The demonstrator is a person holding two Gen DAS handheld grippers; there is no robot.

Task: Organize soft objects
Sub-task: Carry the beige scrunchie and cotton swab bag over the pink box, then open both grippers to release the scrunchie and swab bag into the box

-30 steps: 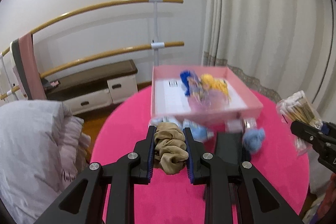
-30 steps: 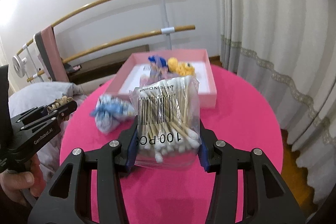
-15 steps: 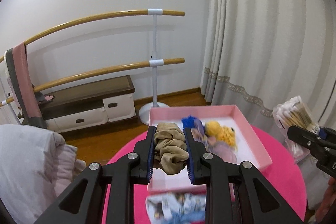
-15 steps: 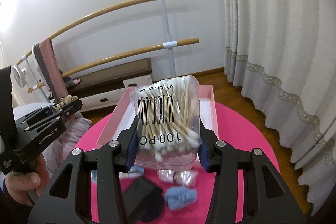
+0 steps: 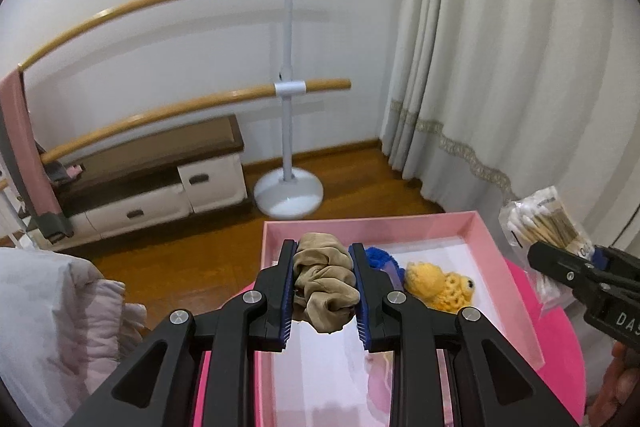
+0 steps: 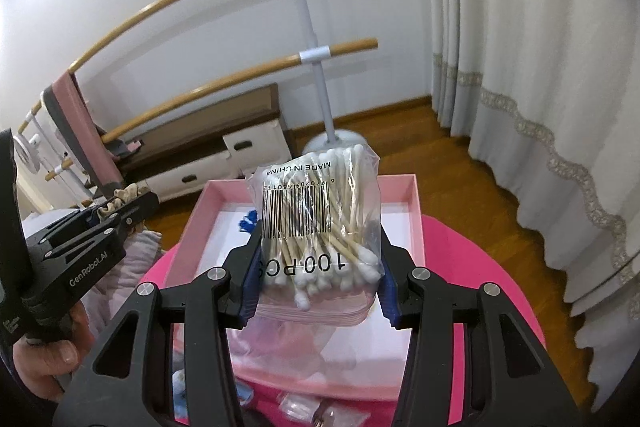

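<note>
My left gripper is shut on a tan fabric scrunchie and holds it above the left part of the pink box. Inside the box lie a yellow knitted toy and a blue knitted item. My right gripper is shut on a clear bag of cotton swabs and holds it above the pink box. The right gripper with its bag also shows at the right edge of the left wrist view. The left gripper shows at the left of the right wrist view.
The box sits on a round table with a bright pink cloth. Small packets and a blue item lie in front of the box. Behind stand a ballet barre, a low cabinet and curtains. Pale bedding lies left.
Both grippers have risen and moved forward over the pink box, still holding the scrunchie and the swab bag. The loose items in front of the box have dropped out of the left view.
</note>
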